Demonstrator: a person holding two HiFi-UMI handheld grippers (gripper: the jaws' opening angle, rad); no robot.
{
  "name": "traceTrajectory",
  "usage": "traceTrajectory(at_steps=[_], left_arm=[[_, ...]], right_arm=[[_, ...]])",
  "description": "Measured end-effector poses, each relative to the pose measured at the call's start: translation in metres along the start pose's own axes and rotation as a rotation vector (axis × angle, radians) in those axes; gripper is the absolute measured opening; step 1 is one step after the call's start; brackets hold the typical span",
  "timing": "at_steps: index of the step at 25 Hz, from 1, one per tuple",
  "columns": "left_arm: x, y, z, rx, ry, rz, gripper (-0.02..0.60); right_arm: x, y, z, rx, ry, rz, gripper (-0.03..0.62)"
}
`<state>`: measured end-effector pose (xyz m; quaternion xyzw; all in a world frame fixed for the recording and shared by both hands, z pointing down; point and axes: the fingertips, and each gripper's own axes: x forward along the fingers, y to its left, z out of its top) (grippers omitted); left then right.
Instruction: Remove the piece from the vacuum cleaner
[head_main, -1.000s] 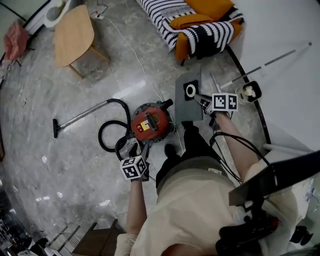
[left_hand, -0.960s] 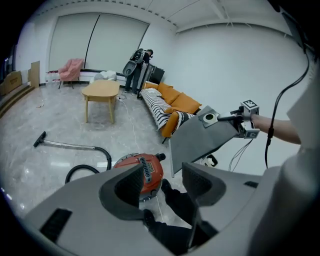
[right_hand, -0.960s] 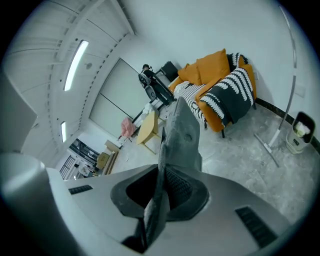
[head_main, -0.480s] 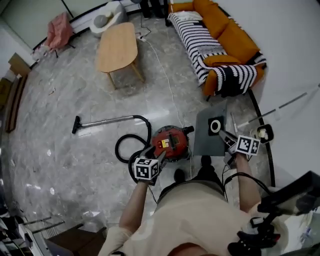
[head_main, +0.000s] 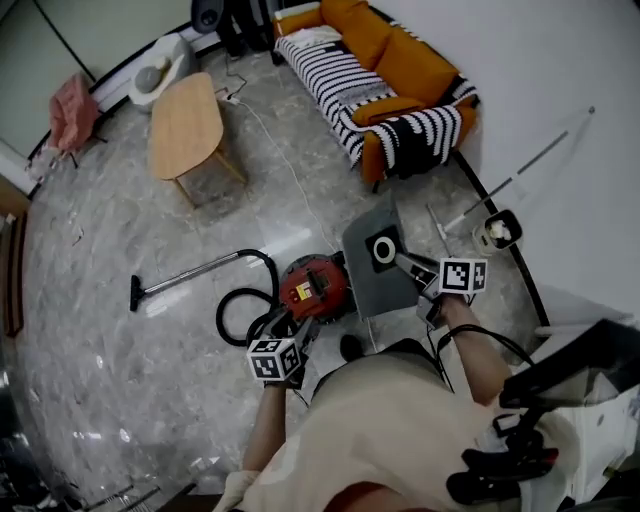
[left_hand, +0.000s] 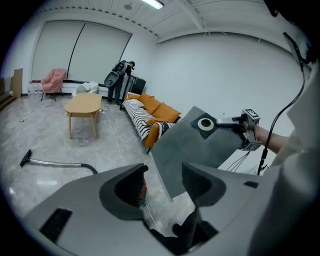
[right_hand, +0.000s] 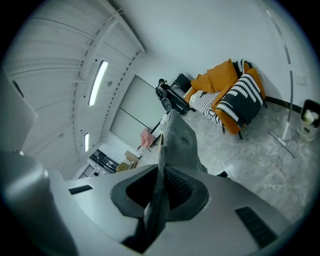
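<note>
Jaws of the left gripper (left_hand: 162, 186) stand apart with nothing between them, just above the red vacuum (head_main: 315, 285). To the right, the right gripper (right_hand: 161, 192) is clamped on the edge of the grey piece (head_main: 365, 278), which hangs in the air beside the vacuum and, as far as I can see, clear of it. So the removal looks done to me and only putting the piece down is left; the hose (head_main: 258, 254) lies at the left, the table (head_main: 185, 125) and the sofa (head_main: 365, 60) stand well apart behind, and nothing seems to be in the way.
</note>
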<state>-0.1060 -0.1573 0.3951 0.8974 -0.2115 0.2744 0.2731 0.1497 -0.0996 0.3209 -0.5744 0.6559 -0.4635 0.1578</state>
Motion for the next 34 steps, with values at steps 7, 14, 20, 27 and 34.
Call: traceTrajectory(at_steps=[7,14,20,27,34], left_arm=[[0.022,-0.079,0.024,0.137,0.000,-0.094,0.242],[0.032,-0.160,0.016,0.192,0.005,-0.119,0.242],[0.039,-0.231,-0.016,0.205,0.028,-0.089,0.242],[0.015,-0.287,-0.078,0.186,0.053,-0.017,0.242],[-0.013,-0.289,-0.119,0.142,0.102,0.074,0.242]], right_arm=[[-0.041,-0.005,-0.003,0.072,-0.059,0.064,0.031],[-0.109,-0.019,-0.002,0.057,-0.092,0.099,0.031],[-0.179,-0.052,-0.019,0.074,-0.077,0.105,0.031],[-0.232,-0.085,-0.075,0.122,0.016,0.109,0.031],[-0.238,-0.075,-0.103,0.052,0.119,0.125,0.031]])
